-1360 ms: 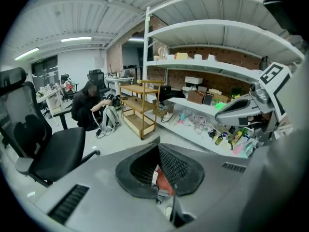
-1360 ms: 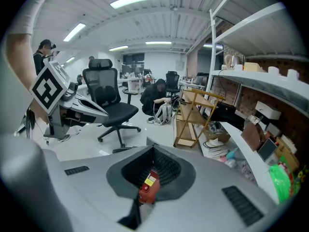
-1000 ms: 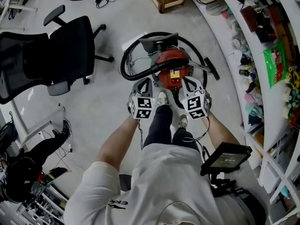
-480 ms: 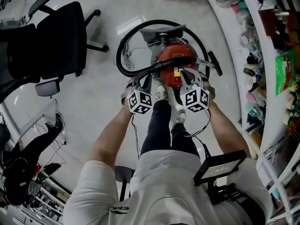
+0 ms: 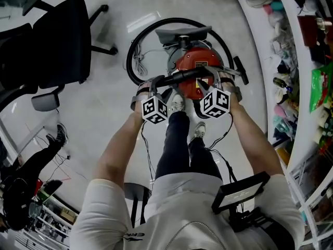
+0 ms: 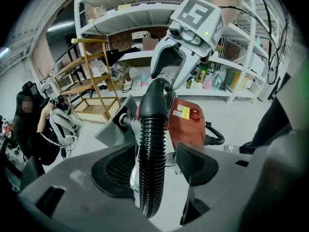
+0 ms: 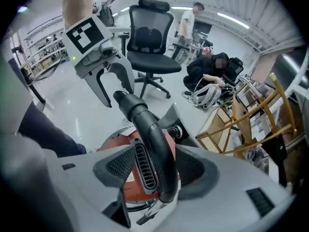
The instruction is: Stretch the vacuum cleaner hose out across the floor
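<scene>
Grippers [image 5: 154, 87] [image 5: 215, 81] (jaws just parted) astride hose [image 5: 183, 75]; axis crosswise

Vacuum cleaner [image 5: 196, 66] red; hose [image 6: 150, 168] black, ribbed; office chair [image 5: 57, 40] black.

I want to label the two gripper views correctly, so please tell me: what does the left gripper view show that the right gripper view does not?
Only the left gripper view: the ribbed hose inside the left claw, and shelves of bottles. Only the right gripper view: an office chair and a standing person. Both: the red vacuum cleaner, a wooden rack, and the hose's curved handle, which lies inside the right claw. Both claws have just been opening; neither presses.
</scene>
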The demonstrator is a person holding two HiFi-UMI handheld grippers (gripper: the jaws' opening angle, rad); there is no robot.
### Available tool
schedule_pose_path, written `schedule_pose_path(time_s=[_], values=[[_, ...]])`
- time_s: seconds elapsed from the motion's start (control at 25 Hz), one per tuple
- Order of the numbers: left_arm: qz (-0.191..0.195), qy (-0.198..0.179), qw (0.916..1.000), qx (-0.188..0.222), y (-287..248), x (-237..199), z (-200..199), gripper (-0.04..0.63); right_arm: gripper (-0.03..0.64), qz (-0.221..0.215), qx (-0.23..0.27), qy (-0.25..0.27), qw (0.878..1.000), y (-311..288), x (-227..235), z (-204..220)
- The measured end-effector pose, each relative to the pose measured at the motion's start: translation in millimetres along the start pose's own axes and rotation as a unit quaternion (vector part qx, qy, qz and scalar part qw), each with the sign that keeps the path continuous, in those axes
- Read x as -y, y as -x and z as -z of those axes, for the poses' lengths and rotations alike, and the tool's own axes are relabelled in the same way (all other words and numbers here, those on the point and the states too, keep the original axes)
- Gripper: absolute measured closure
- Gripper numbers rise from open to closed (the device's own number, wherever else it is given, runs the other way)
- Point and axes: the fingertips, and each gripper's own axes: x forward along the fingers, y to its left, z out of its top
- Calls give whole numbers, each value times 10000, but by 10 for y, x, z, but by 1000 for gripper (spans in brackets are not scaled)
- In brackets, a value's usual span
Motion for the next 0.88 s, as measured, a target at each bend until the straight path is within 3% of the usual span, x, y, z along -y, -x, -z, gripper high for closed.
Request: schedule_pose_path(time_s=[0.32,0.48,0.68,0.88], values=[[208,-379,9987,-264,-269,-73,137,357,377,-192,-177,600,9979,-296,60,-37],[170,-424,9988,-177,-218,-116,80,419,416,-108,-253,881,9957,-276,84,-33],[162,-636,9978,-26,-70,-131,-121,422,422,201,-254,759,9966,-46,127,11],[-28,-1088,9938,232,83,-203,-603,423,426,731,-359,320,9962,357,284,191]])
